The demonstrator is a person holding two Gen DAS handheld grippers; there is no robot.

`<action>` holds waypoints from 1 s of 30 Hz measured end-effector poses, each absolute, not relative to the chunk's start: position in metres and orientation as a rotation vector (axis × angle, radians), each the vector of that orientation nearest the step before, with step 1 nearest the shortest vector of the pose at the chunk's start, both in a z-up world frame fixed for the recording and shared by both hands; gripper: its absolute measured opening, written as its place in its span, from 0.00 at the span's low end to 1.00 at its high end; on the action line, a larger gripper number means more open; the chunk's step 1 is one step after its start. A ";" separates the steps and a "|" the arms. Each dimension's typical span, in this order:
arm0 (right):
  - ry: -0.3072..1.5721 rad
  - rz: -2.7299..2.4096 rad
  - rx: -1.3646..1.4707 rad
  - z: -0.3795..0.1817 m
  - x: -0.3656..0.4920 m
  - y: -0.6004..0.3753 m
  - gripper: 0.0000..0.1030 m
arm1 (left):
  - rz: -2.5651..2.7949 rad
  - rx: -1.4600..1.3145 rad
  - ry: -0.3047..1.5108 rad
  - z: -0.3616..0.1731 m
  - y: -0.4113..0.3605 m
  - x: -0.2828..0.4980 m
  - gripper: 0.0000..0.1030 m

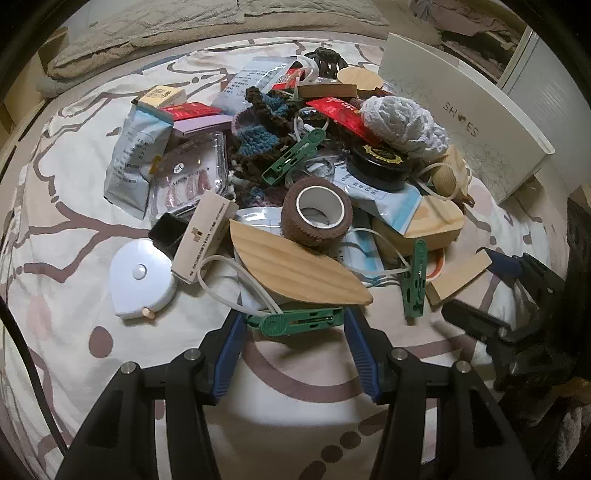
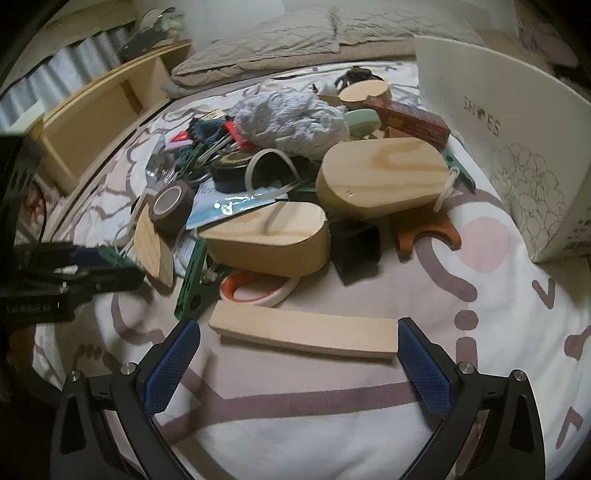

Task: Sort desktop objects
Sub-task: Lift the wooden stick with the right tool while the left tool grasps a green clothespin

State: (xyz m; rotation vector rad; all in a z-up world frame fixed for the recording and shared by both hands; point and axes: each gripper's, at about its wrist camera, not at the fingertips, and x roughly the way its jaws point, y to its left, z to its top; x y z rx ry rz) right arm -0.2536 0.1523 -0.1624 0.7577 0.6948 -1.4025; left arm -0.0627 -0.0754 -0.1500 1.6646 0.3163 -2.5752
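A heap of small things lies on a patterned bedsheet [image 1: 295, 387]. At its near edge my left gripper [image 1: 294, 316] is shut on a green clothespin [image 1: 299, 322], lying crosswise, with a blue pad on each end. A leaf-shaped wooden piece [image 1: 295, 269] and a brown tape roll [image 1: 317, 214] lie just beyond it. My right gripper [image 2: 297, 326] stands open around a flat wooden block [image 2: 303, 334]; its right pad is at the block's end and a gap shows at the left pad. In the left wrist view the right gripper [image 1: 484, 291] is at the far right.
A white shoe box [image 2: 517, 147] stands at the right. In the heap lie a white tape measure [image 1: 142, 280], a second green clothespin [image 1: 415, 284], oval wooden boxes [image 2: 384, 177], an orange and white ring [image 2: 258, 291], knitted pieces and packets. A folded blanket [image 1: 184, 29] lies behind.
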 end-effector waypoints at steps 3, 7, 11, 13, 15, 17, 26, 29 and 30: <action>0.710 -1.417 0.755 -0.163 -0.249 0.149 1.00 | -2.571 1.654 0.330 -0.147 -0.078 -0.061 0.53; 0.746 -1.445 0.726 -0.167 -0.244 0.147 1.00 | -2.568 1.638 0.340 -0.144 -0.081 -0.059 0.53; 0.765 -1.463 0.714 -0.168 -0.241 0.147 1.00 | -2.558 1.626 0.357 -0.141 -0.084 -0.057 0.53; 0.779 -1.463 0.700 -0.169 -0.241 0.147 1.00 | -2.557 1.620 0.372 -0.139 -0.086 -0.056 0.53; 0.802 -1.469 0.668 -0.169 -0.239 0.149 0.98 | -2.554 1.611 0.384 -0.137 -0.086 -0.055 0.53; 0.811 -1.464 0.643 -0.170 -0.237 0.151 0.98 | -2.553 1.604 0.391 -0.136 -0.087 -0.054 0.53; 0.807 -1.460 0.637 -0.169 -0.239 0.154 0.98 | -2.541 1.581 0.429 -0.132 -0.091 -0.052 0.53; 0.805 -1.460 0.637 -0.168 -0.239 0.155 0.98 | -2.532 1.574 0.448 -0.131 -0.094 -0.051 0.53; 0.803 -1.461 0.637 -0.168 -0.239 0.155 0.98 | -2.530 1.572 0.453 -0.130 -0.094 -0.051 0.53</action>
